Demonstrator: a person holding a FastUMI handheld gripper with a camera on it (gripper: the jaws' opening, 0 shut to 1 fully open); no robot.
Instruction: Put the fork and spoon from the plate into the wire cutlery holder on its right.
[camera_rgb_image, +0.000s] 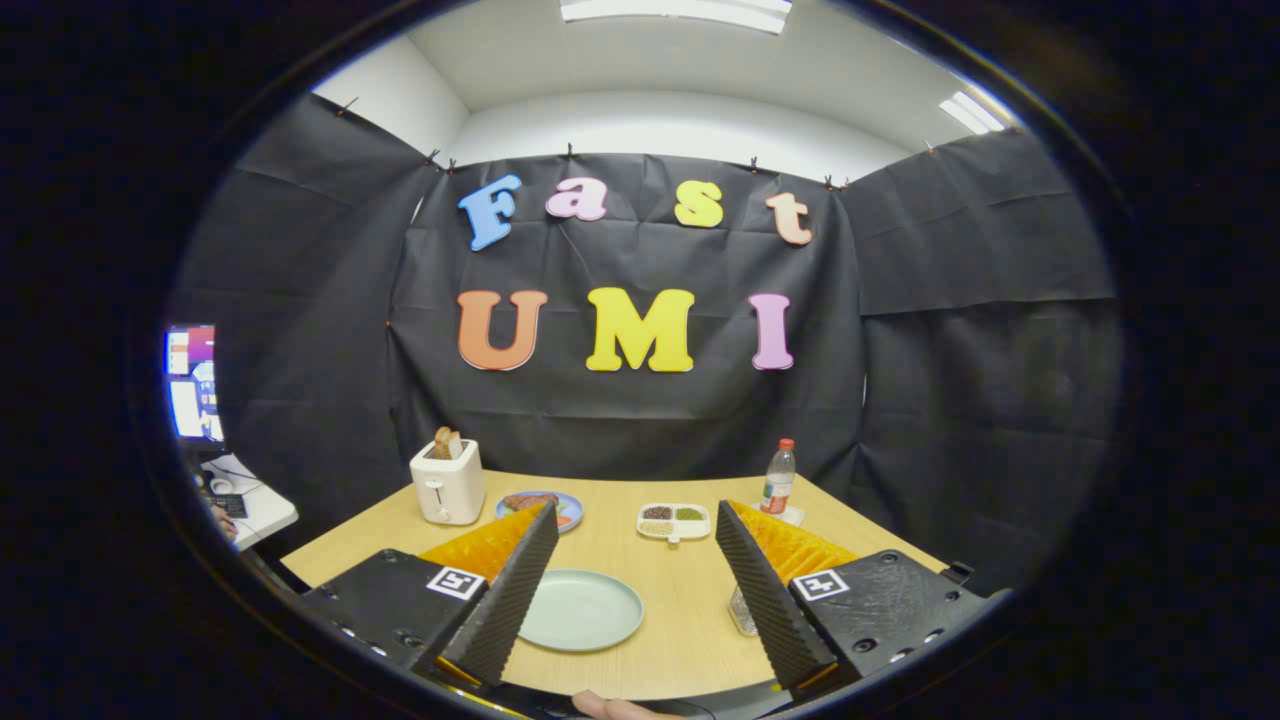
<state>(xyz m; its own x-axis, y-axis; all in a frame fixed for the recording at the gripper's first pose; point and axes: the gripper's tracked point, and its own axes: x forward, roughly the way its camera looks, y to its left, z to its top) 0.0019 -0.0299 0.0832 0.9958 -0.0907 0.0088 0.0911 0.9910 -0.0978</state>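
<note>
Black cloth walls close in a booth around a pale wooden table (680, 590), with a white ceiling and strip lights above. On the table between the fingers lies a pale green plate (585, 610), its left part hidden behind the left finger; its visible face looks bare, with no fork or spoon to be made out on it. The gripper (640, 545) hangs above the table with its jaws spread wide, released and holding nothing, touching nothing. Just behind the right finger (765, 590), low on the table, a small piece of something clear or wiry (741, 610) peeks out; it may be the cutlery holder, but too little shows to be sure. Beyond the fingers stand a white toaster (448, 484) with bread in its slot, a blue plate of food (545, 505), a white divided dish (674, 520) of seeds or beans, and a bottle with a red cap (779, 476). Off to the left, a lit monitor (192, 382) sits over a white desk (255, 510).
</note>
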